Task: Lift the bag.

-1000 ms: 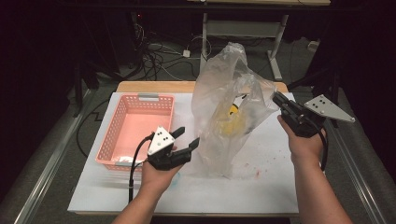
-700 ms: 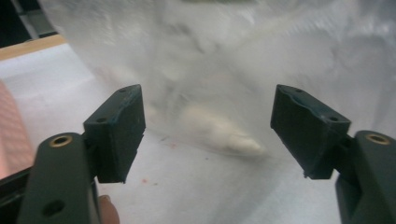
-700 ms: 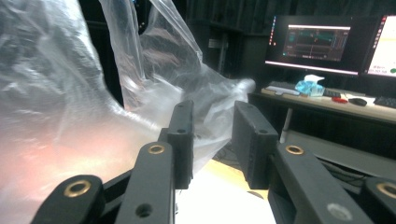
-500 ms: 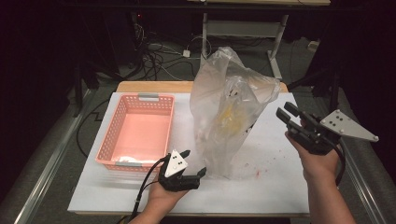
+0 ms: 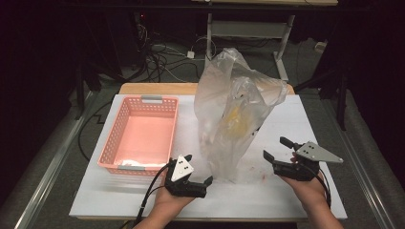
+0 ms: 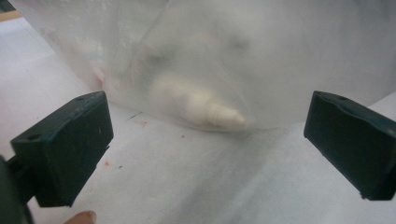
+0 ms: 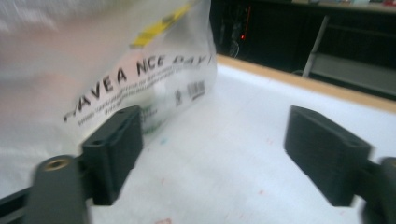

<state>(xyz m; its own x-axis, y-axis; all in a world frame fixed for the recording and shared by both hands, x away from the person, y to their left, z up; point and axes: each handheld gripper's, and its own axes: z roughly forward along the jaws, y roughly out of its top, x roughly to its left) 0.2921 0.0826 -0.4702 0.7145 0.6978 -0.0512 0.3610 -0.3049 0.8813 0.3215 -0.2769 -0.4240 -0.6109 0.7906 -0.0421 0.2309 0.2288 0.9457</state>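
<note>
Bag [image 5: 234, 114] is my landmark: clear plastic, standing upright mid-worktop [image 5: 296, 200], top bunched and loose, nothing holding it. Looks self-supported by what's inside; yellow item partway up, pale item at the bottom corner [image 6: 201, 107], w/ printed lettering on the side facing my right.

Left gripper [image 5: 198, 180] just in front-left of bag base, low over the worktop, jaws spread wide, empty. They point at that bottom corner w/ the pale item between them but farther off, apart from the plastic. My read: lined up for a low pinch there, not committed.

Right gripper [image 5: 279, 150] to the bag's right, near but not touching, jaws released, nothing between them. Its left jaw overlaps the lettering in the right gripper view; contact cannot tell, prob. none.

Pink basket [image 5: 143, 131] left of bag, well clear. Small white item sits at its near edge, too small to ID. Prob. destination for bag contents, a guess only.
</note>
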